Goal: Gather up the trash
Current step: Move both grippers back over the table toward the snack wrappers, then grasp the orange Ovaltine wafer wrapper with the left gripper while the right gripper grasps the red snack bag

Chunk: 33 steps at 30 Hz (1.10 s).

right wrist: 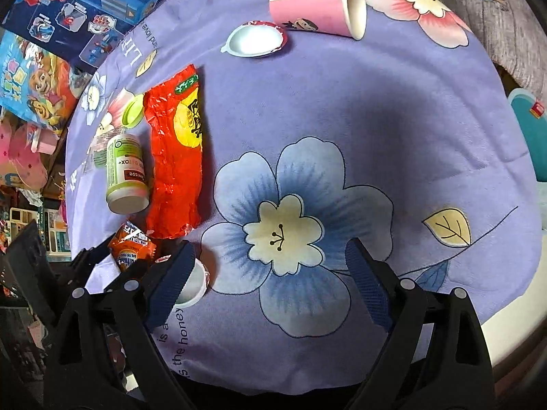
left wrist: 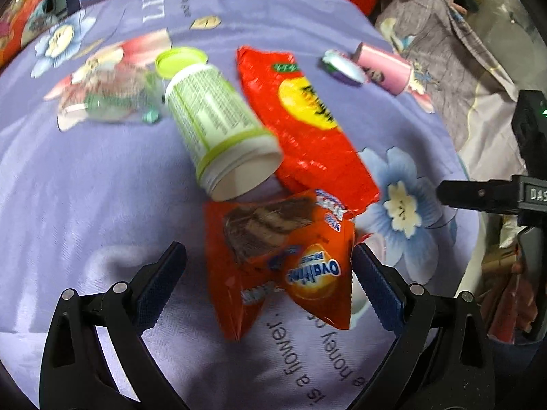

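Note:
An orange Ovaltine wrapper lies crumpled on the purple flowered cloth, between the fingers of my open left gripper; its right fingertip is at the wrapper's edge. The wrapper also shows in the right wrist view. Behind it lie a white-green bottle on its side, its green lid and a red snack bag. My right gripper is open and empty over the blue flower print; its left finger is beside a small white cup.
A pink paper cup lies on its side and a white foil lid lies near it at the far end. A crumpled clear wrapper lies left of the bottle. Toy boxes stand beyond the cloth. The cloth's edge is at right.

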### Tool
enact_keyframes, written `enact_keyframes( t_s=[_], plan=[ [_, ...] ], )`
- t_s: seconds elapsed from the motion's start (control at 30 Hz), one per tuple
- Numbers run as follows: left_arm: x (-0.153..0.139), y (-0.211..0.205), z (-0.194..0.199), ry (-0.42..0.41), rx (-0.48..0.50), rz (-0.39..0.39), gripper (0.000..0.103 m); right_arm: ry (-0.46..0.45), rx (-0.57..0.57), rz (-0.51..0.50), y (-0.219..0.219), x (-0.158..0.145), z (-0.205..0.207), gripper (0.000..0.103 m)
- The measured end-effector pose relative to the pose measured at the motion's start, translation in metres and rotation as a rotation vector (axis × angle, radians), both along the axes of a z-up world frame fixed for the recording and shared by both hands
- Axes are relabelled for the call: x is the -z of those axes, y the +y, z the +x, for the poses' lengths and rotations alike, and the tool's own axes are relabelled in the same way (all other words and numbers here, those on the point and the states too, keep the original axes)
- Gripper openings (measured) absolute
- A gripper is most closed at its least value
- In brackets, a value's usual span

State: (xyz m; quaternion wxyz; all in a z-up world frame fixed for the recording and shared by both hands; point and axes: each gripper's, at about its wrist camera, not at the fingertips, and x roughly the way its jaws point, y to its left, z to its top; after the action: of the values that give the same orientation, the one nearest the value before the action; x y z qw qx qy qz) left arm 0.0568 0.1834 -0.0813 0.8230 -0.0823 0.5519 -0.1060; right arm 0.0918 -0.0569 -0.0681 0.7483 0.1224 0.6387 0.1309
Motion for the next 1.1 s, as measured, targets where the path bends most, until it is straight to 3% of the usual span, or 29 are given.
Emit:
enact_keyframes(
  t_s=[0.27, 0.37, 0.4, 0.6, 0.83, 1.1],
  plan=[
    [0.006, 0.008, 0.0, -0.013, 0.003, -0.018, 0.094, 0.017, -0.01, -0.01, 0.015, 0.005, 0.01, 0.086],
    [0.003, 0.007, -0.001, -0.039, 0.011, 0.0, 0.062, 0.016, -0.035, -0.015, 0.028, 0.006, 0.015, 0.086],
    [0.003, 0.009, 0.0, -0.036, 0.012, -0.02, 0.044, 0.016, -0.043, -0.015, 0.032, 0.006, 0.017, 0.086],
    [0.004, 0.022, -0.001, -0.022, -0.01, -0.085, 0.043, 0.0, -0.11, -0.026, 0.07, 0.009, 0.035, 0.086],
    [-0.003, 0.047, -0.004, -0.033, -0.074, -0.079, 0.044, 0.016, -0.227, -0.072, 0.118, 0.027, 0.04, 0.086],
    [-0.003, 0.065, 0.002, -0.031, -0.122, -0.097, 0.044, -0.068, -0.3, -0.178, 0.144, 0.031, 0.045, 0.086]
  ],
)
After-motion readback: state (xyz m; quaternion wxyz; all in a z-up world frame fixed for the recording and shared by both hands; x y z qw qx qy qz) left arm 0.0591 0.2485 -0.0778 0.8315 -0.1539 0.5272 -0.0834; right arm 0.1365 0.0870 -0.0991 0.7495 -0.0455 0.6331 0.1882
